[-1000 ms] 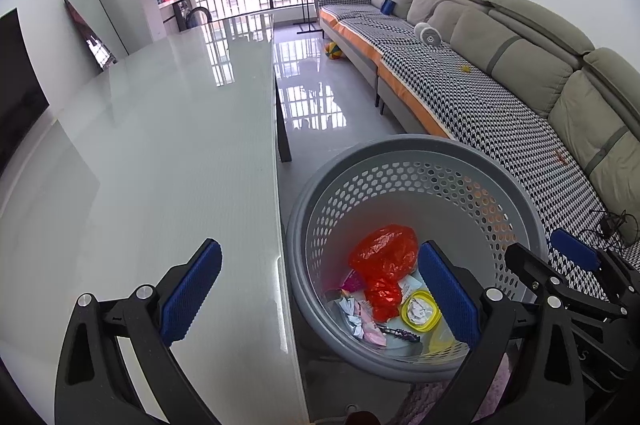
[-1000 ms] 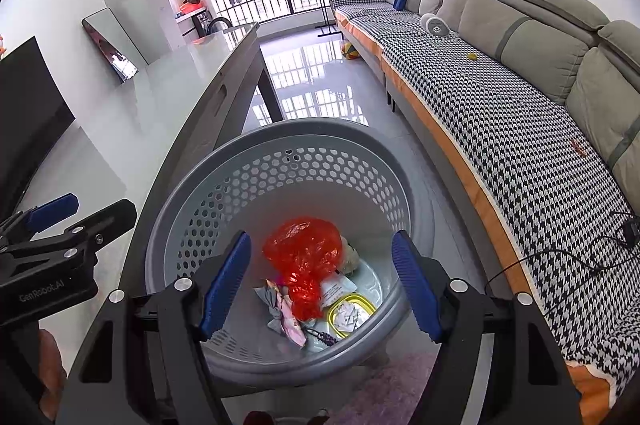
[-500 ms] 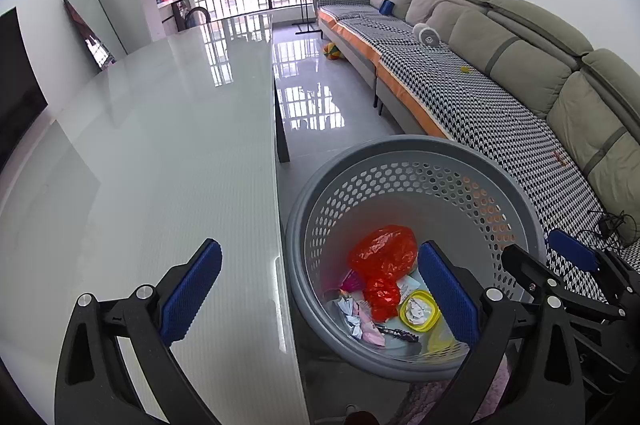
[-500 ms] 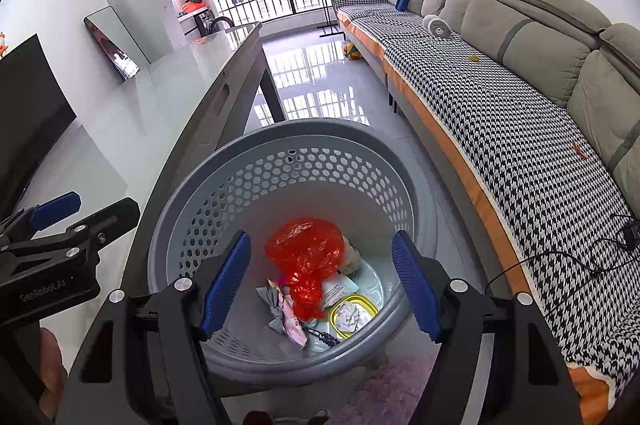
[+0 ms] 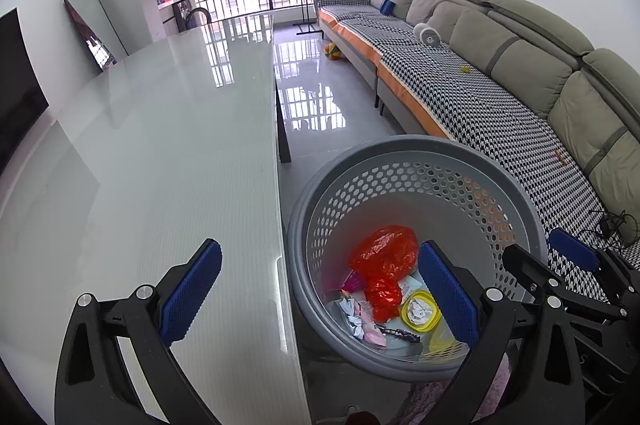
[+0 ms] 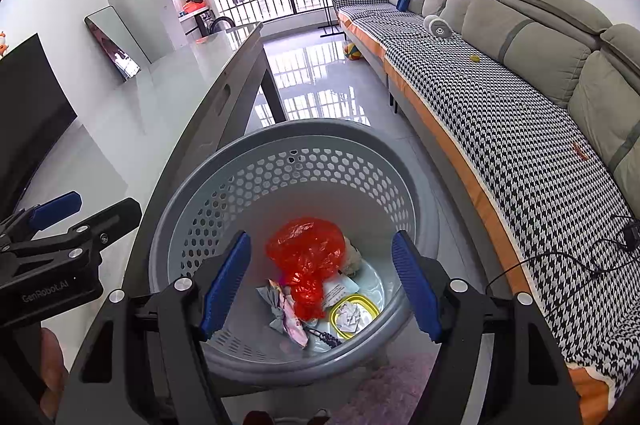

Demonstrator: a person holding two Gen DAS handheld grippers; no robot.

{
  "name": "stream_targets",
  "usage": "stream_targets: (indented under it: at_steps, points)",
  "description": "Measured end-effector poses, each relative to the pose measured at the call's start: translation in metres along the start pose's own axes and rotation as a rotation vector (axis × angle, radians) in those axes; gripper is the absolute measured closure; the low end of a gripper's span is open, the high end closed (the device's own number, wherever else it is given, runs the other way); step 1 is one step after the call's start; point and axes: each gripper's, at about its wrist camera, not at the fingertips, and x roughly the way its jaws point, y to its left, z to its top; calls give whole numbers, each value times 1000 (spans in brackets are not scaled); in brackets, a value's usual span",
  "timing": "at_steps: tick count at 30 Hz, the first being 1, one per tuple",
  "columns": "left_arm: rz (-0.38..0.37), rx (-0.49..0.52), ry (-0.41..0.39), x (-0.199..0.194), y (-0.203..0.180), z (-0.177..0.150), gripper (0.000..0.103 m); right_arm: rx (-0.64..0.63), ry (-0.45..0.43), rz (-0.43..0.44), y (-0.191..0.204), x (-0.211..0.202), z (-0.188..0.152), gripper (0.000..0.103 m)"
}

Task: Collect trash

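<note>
Both tongs, left (image 5: 320, 289) and right (image 6: 322, 279), stand apart w/ nothing between them above the grey perforated basket (image 6: 224, 185) holding red bag (image 6: 306, 257) + wrappers beside the table (image 5: 160, 145); risk: lowering either could tip the basket.

Black claw (image 6: 320, 281) frames, blue ribbed pads (image 6: 225, 281), silver screws
</note>
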Motion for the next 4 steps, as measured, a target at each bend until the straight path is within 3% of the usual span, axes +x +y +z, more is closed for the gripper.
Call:
stream_targets:
  at_steps: [4]
  points:
    - [0, -3, -2, -1, 2, 0, 6, -3, -1, -1, 1, -2, 1, 33]
